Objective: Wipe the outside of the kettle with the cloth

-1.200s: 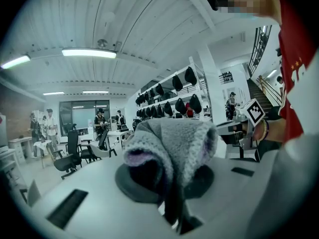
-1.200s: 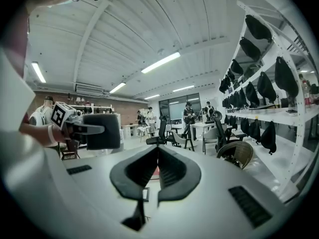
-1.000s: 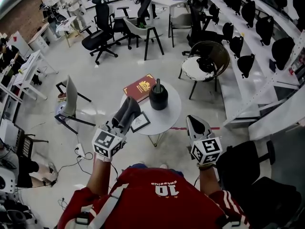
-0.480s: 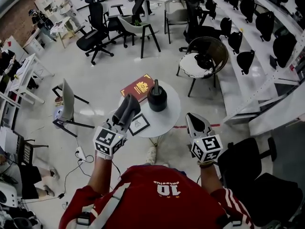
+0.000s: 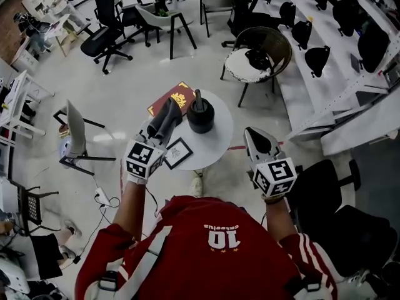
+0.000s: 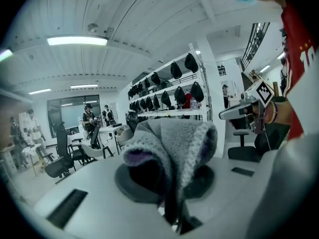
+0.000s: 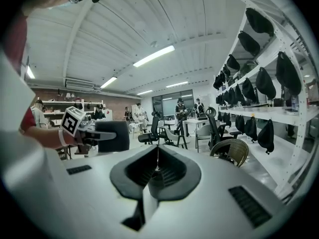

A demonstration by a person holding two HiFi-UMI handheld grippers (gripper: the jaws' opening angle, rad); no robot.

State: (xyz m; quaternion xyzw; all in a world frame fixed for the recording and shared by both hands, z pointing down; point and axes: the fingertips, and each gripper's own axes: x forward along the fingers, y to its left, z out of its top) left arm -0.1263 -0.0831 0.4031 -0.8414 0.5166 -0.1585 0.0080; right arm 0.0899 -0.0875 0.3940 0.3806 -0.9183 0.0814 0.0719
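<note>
Two tongs hover by the round bench [image 5: 215, 147]: left tongs [image 5: 161, 125] pinching a folded grey cloth [image 6: 172, 143], right tongs [image 5: 253, 137] pressed together on nothing, off the bench's right edge. Black kettle [image 5: 200, 114] upright on the bench, near the cloth but not touching it, red book [image 5: 167, 101] beside. Likely best: lay the cloth's broad face on the kettle wall and press lightly, right tongs steadying the top so it neither slides nor tips.

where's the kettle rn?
Head view, centre: kettle on the round table, right of the red book, just beyond the cloth in the left claw.
</note>
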